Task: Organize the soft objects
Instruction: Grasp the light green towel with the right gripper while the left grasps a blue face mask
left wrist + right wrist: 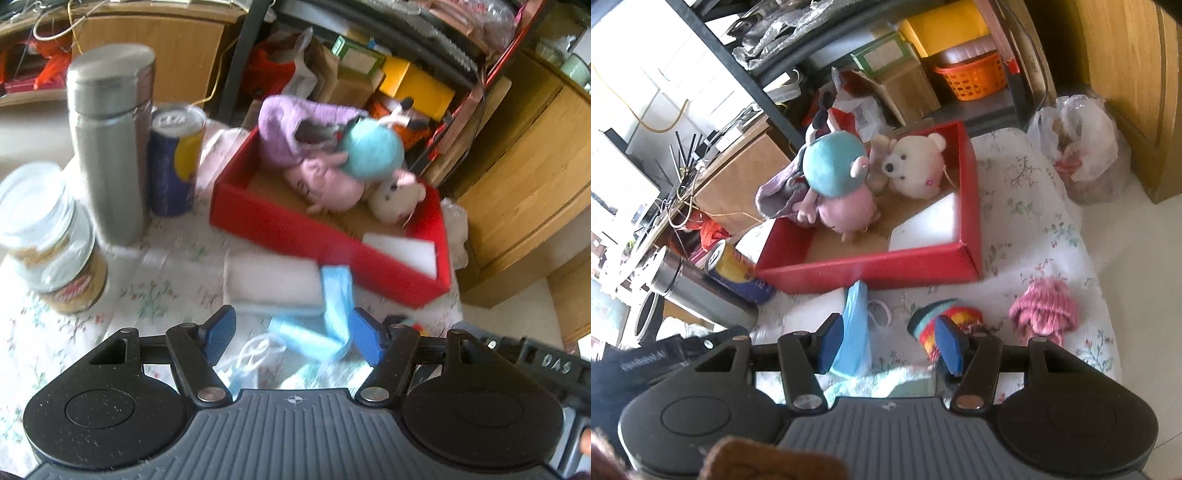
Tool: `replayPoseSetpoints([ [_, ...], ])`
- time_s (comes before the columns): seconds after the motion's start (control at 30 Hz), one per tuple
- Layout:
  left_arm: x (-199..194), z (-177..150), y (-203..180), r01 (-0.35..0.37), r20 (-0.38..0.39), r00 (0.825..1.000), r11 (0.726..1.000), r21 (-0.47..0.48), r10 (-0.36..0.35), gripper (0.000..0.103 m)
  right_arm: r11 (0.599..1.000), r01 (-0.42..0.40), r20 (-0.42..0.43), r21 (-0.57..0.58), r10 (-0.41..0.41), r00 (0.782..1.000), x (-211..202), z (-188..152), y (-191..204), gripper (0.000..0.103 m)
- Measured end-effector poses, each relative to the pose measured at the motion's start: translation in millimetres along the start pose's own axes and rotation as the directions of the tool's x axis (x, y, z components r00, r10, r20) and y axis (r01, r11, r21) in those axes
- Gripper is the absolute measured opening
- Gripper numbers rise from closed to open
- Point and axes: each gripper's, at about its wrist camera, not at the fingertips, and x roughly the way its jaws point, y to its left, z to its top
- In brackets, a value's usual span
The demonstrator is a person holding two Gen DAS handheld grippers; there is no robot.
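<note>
A red box [325,236] [871,269] holds a teal-headed pink plush [369,155] [834,170], a cream bear [916,170], a purple cloth [288,125] and a white foam block [931,221]. On the floral cloth in front lie a blue face mask [332,314] [855,332], another white foam block [273,284], a striped knit piece [942,321] and a pink knit hat [1043,310]. My left gripper [295,336] is open above the mask. My right gripper [891,343] is open between the mask and the striped piece. A fluffy pale towel [879,382] shows beneath it.
A steel flask [110,147], a blue-yellow can [173,162] and a glass jar [55,251] stand left of the box. A plastic bag [1078,147] sits at the table's far right corner. Shelves with cartons and an orange basket [971,77] stand behind, wooden cabinets beside.
</note>
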Motion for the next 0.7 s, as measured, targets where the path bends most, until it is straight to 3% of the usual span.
replayPoseSetpoints([
  [0.27, 7.9, -24.5, 6.6, -0.057, -0.081, 0.995, 0.997, 0.057, 0.061, 0.068, 0.999, -0.001, -0.057, -0.039, -0.001, 0.998, 1.5, -22.9, 3.7, 0.026],
  [0.43, 18.3, -33.7, 18.7, -0.109, -0.128, 0.985, 0.992, 0.062, 0.117, 0.069, 0.995, 0.006, -0.141, -0.096, -0.019, 0.99, 13.4, -44.2, 7.9, 0.027],
  [0.6, 24.3, -39.1, 28.5, -0.129, -0.16, 0.978, 0.99, 0.059, 0.137, 0.069, 0.981, -0.007, -0.212, -0.194, -0.035, 0.977, 29.5, -60.9, 23.8, 0.048],
  [0.7, 25.0, -39.3, 34.2, -0.124, -0.175, 0.976, 0.991, 0.043, 0.129, 0.069, 0.967, 0.0, -0.231, -0.254, -0.061, 0.971, 39.7, -66.5, 32.3, 0.051],
])
